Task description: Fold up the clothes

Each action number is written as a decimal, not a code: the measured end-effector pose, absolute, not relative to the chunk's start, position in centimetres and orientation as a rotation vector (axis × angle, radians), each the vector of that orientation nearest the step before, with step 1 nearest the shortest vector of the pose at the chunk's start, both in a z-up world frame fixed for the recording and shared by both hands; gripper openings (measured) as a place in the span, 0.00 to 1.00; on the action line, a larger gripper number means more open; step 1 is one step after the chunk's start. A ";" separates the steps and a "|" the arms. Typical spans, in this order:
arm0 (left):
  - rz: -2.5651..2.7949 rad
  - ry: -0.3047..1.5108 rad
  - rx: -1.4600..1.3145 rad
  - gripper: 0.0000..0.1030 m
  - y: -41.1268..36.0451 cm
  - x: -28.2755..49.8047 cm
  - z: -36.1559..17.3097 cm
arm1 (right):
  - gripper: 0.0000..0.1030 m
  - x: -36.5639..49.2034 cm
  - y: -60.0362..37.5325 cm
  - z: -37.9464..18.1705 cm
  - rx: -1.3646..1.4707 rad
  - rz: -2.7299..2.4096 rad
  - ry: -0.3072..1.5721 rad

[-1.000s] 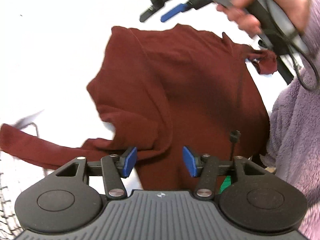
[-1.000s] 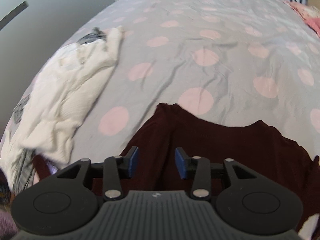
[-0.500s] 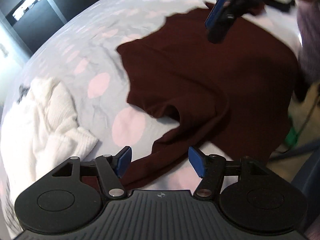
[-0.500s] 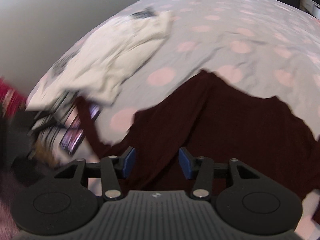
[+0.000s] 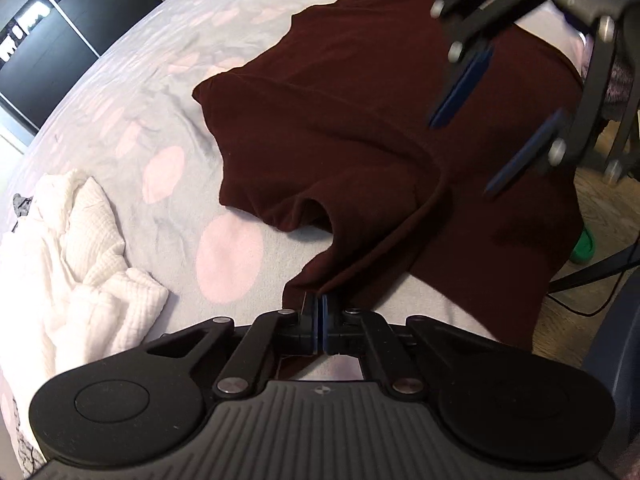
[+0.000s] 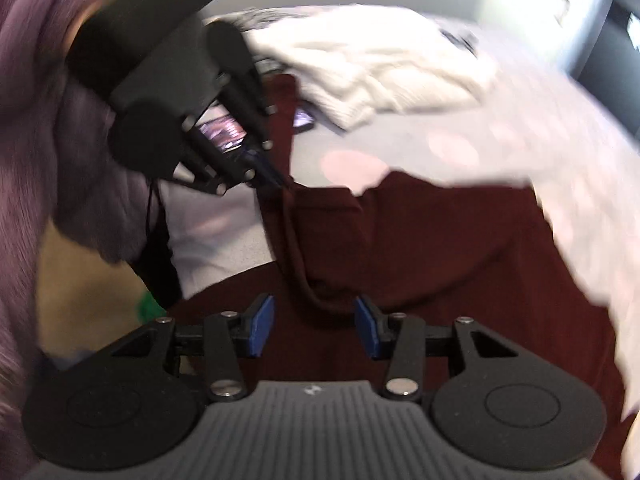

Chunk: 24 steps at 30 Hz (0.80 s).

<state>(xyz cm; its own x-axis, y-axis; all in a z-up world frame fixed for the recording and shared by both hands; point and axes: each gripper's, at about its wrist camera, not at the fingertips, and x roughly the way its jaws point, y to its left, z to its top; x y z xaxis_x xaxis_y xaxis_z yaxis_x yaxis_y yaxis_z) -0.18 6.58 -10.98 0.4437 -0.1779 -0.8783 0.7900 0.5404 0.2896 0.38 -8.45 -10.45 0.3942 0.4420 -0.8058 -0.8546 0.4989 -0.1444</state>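
The maroon top on the bed looks light and limp, best taken by hems: left claw has just closed on its sleeve near the bed's edge, right claw hangs apart, empty.

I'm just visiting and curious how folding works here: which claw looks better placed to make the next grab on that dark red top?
Probably the right. The right claw hangs open over the maroon top, gripping nothing. The left claw is already shut on the top's near edge, so it is busy holding.

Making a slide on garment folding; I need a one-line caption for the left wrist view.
Left gripper pinches the maroon sweater on a dotted bedspread; right gripper hovers open.
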 end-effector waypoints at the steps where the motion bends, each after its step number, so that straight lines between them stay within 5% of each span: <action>1: -0.680 0.926 0.775 0.00 6.6 -0.4 -10.5 | 0.46 0.4 -8.1 -10.8 -0.636 0.908 0.772; 5: -0.710 0.950 0.701 0.00 6.6 -2.1 -7.8 | 0.33 1.2 -6.8 -12.1 -0.717 0.933 0.764; 9: -0.791 0.972 0.569 0.00 6.6 -4.4 -5.1 | 0.03 1.8 -7.0 -11.8 -0.702 0.938 0.778; 16: -0.896 0.985 0.310 0.00 4.5 -7.9 -2.0 | 0.03 1.4 -9.0 -9.6 -0.606 0.912 0.800; 24: -0.896 1.140 0.340 0.01 2.3 -7.6 -7.3 | 0.08 0.3 -10.1 -12.5 -0.612 0.881 0.915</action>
